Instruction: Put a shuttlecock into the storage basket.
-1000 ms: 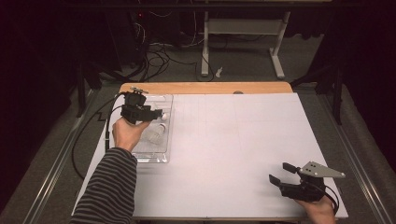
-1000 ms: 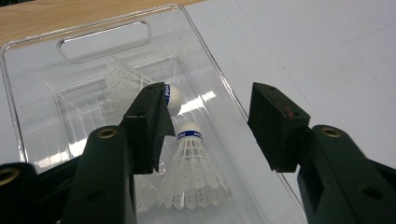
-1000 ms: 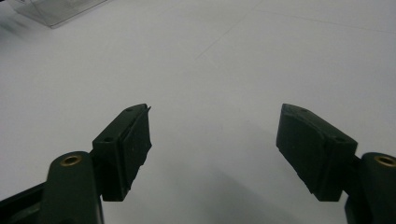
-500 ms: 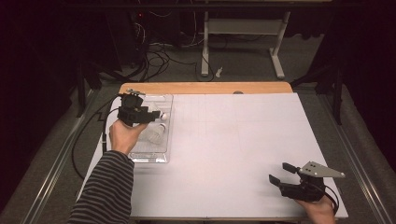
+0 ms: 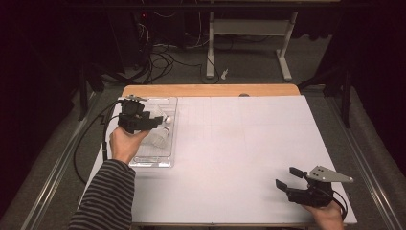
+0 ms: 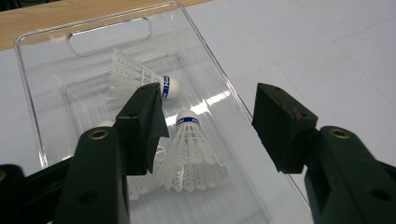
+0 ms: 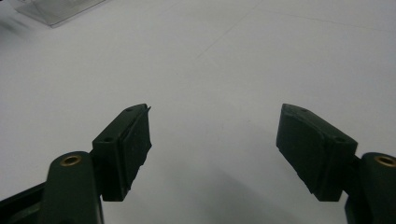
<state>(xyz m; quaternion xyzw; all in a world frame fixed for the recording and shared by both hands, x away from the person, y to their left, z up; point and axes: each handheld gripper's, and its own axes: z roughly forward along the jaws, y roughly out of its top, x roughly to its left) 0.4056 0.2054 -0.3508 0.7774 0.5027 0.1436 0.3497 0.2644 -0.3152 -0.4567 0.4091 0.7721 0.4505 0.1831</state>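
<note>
Shuttlecocks: two white feathered shuttlecocks are lying inside the clear plastic tray [image 6: 219, 84]. The nearer shuttlecock [image 6: 189, 149] is resting with its blue-banded cork tip pointing toward the tray's handle end. The farther shuttlecock [image 6: 135, 79] is lying closer to the handle slot, its tip pointing toward the tray's right wall in the left gripper view.
Tray: it is sitting at the far left of the white table sheet [image 5: 239, 143], with its cut-out handle toward the wooden table edge [image 5: 210, 90].
Left gripper: the left gripper [image 5: 155, 120] is hovering over the tray, held from below by the person's hand. Its jaws have just been opening and are now standing wide. In the left gripper view [image 6: 208, 123] no pad is pressing on anything; the nearer shuttlecock is lying below, partly behind the left-hand jaw.
Sleeve: a striped sleeve [image 5: 105, 196] is reaching toward the tray from the bottom edge of the high view.
Right gripper: the right gripper [image 5: 287, 177] is resting well apart from the tray, at the near right corner of the sheet. Its jaws are standing wide with bare sheet between them, as the right gripper view [image 7: 215, 149] shows.
Background: cables and a table frame are lying on the dark floor beyond the tray's end of the table.
</note>
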